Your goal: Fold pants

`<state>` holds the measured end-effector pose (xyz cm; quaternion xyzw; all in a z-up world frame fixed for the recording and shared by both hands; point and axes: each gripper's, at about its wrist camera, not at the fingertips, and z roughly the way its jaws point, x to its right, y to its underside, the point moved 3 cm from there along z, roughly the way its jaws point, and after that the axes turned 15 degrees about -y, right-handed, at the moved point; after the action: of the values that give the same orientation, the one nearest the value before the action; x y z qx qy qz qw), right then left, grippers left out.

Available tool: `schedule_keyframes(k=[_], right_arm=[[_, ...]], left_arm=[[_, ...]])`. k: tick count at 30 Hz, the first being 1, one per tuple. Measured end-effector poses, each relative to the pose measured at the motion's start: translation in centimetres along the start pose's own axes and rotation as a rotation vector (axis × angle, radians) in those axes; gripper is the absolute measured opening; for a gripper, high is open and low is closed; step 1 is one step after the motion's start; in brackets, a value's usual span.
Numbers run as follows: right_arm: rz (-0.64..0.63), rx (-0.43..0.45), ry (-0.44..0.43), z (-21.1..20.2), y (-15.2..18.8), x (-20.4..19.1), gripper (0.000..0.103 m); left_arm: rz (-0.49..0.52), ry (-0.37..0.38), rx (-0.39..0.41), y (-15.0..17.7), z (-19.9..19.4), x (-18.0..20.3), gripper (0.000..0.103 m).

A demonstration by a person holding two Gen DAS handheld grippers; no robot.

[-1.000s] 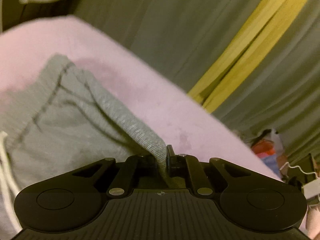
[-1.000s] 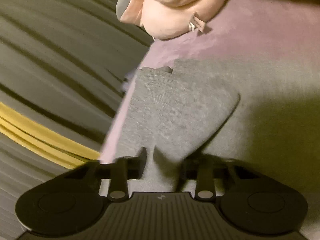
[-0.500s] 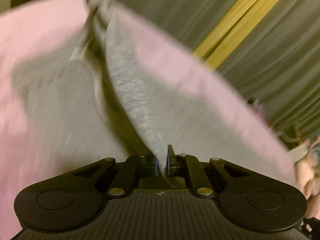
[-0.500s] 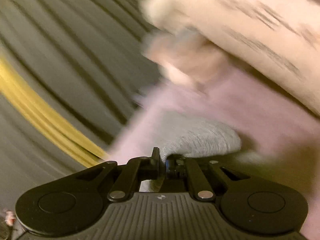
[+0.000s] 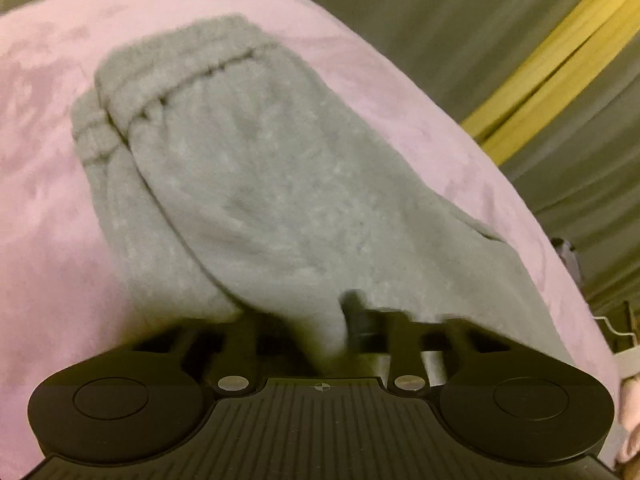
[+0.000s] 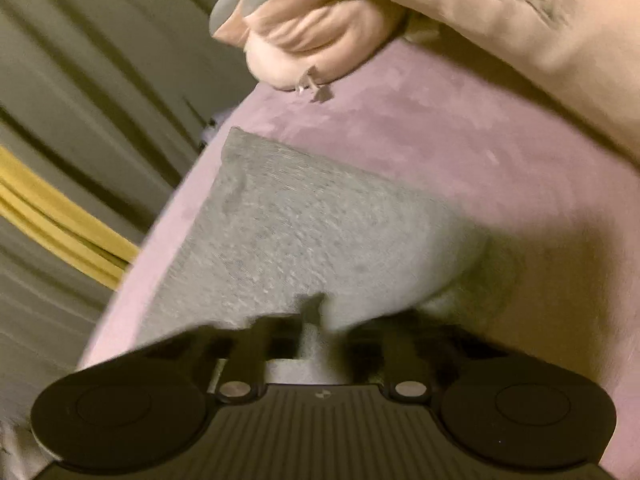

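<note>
A bedroom at home: pink velvety bedspread (image 5: pixel 360 80); pillow (image 6: pixel 520 20); plush toy (image 6: pixel 312 40); hanging curtains (image 5: pixel 440 20)

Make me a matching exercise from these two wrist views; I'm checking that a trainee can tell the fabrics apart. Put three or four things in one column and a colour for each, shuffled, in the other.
Things:
1. pants
2. bed cover
3. stripe on the drape
4. tongs body

Colours:
A. yellow
B. black
C. grey
D. pink

Pairs: 1-C, 2-D, 3-A, 4-B
</note>
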<state>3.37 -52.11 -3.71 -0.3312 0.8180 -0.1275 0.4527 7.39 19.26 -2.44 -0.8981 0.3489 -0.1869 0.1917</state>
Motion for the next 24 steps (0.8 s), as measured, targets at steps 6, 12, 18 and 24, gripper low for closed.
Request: schedule_keyframes(k=[6,12,18,24], right_arm=[[-0.168,0.178,-0.129,-5.4,-2.0,-4.7,0.005],[-0.183,-0.056,0.186,-2.2,0.7,-0.1,0.011],[-0.201,0.115,0.337,-5.9,-0.6,0.2,0.044],[-0.282,0.144,0.149,-5.5,-0.7,-5.1,0.048]], left_arm=[[0.021,0.013,0.088,-0.6,-2.2,-0.9,0.018],[0.02,-0.106,0.067,2.1,-2.7,-3.2,0.042],[-0.014,-0.297,0.343,1.8,-8.5,-3.5,0.08],[0.254,-0.158,0.424,2.9,-9.6,4.9,0.083]])
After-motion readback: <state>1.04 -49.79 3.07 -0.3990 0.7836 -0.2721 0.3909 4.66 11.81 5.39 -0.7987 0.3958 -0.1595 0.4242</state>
